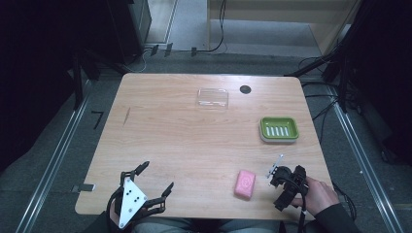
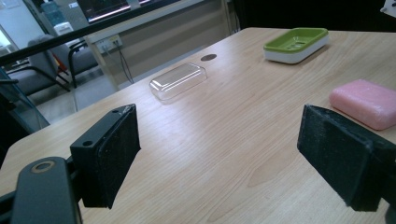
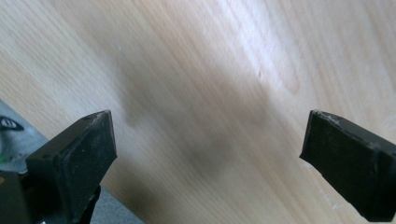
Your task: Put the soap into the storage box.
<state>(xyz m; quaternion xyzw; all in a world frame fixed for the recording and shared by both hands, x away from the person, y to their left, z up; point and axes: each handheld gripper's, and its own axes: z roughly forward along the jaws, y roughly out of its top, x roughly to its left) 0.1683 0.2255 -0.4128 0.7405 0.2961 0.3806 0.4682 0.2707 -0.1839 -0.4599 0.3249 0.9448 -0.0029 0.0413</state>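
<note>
A light wooden table with rounded corners (image 1: 184, 141) carries everything, its grain running lengthwise and its top mostly bare. Near the far edge lies a clear, rectangular plastic lid (image 1: 213, 98), flat on the wood, and just to its right sits a small dark round disc (image 1: 245, 89) set in the tabletop. Toward the right side rests a green rectangular soap dish with slotted bottom on a white base (image 1: 279, 129), well apart from the lid. Closer to the near edge, right of centre, lies a pink rounded bar of soap (image 1: 245, 184), flat on the wood and apart from the dish
</note>
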